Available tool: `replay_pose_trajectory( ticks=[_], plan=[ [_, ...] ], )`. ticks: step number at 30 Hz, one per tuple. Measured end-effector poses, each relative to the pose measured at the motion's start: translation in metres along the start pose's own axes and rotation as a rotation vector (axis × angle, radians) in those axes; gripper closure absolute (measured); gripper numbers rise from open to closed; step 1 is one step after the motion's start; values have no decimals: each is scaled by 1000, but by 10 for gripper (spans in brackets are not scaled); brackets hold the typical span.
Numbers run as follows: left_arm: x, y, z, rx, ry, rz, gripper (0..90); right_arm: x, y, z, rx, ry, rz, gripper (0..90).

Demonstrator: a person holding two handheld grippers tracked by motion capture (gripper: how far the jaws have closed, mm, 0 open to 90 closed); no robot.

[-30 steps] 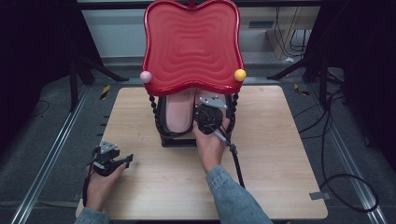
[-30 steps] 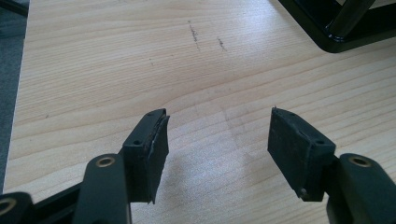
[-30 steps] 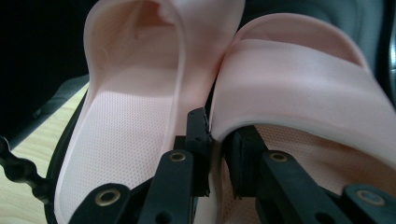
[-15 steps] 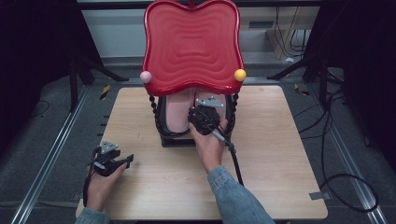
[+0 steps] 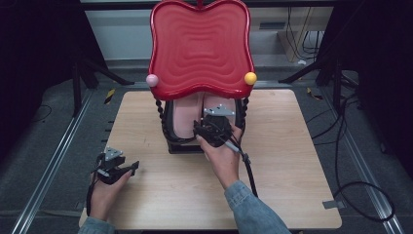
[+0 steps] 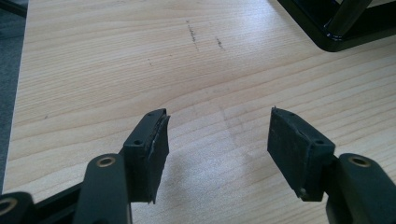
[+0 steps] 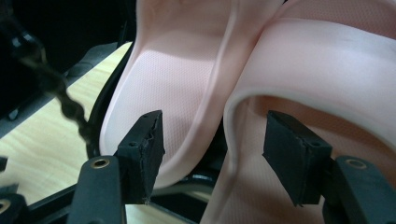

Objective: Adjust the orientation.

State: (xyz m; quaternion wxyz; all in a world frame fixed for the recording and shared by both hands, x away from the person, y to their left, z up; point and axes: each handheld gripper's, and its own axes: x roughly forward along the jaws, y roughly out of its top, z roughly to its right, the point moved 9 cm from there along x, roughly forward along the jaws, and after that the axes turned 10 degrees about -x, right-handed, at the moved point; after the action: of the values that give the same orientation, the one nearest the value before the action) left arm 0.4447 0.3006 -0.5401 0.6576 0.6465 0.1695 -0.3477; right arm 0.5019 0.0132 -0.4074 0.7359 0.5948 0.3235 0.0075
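Pink slipper (image 7: 327,70) edge between open right tongs (image 7: 212,149).

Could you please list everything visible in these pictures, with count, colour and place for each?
Table: one, light wood, centre of the high view.
Rack: one, black frame with twisted posts, far middle of the table.
Tray top: one, red and wavy, on top of the rack.
Knobs: two, pink at the tray's left corner, yellow at its right.
Slippers: two, pale pink, standing side by side inside the rack under the tray.
Cables: several, black, on the floor to the right.
Left claw: one, black, open over bare table, near left.
Right claw: one, black, open at the slippers' edges.
Hands: two, left, right with denim sleeve.
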Motion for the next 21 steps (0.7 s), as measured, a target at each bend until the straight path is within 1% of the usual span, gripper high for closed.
replay_pose_trajectory(
  ticks=[1,3,6,8,9,10,11,12,14,16,21],
  plan=[
    [0,0,0,-3,-1,0,379,-1,-1,0,-8,6,-2,364],
    [1,-1,1,-2,-2,-2,379,-6,-2,-3,-7,26,-7,362],
    [0,0,1,5,0,2,379,-12,-9,-6,-39,47,-24,345],
    [0,0,0,4,2,2,379,-16,-14,-8,-59,70,-31,330],
    [0,0,0,4,2,2,379,-18,-16,-8,-64,77,-35,334],
    [0,0,-1,-2,2,1,379,-21,-19,-9,-64,95,-39,343],
    [0,0,-1,-2,2,1,379,-24,-22,-10,-66,110,-41,366],
    [0,0,-1,-2,3,1,379,-27,-24,-11,-76,123,-42,410],
    [-1,0,-1,-1,3,2,378,-33,-29,-11,-111,138,-46,473],
    [0,0,-1,-1,4,3,376,-39,-34,-12,-124,160,-52,536],
    [0,0,-1,-4,6,1,368,-52,-44,-11,-159,195,-73,648]
  ],
)
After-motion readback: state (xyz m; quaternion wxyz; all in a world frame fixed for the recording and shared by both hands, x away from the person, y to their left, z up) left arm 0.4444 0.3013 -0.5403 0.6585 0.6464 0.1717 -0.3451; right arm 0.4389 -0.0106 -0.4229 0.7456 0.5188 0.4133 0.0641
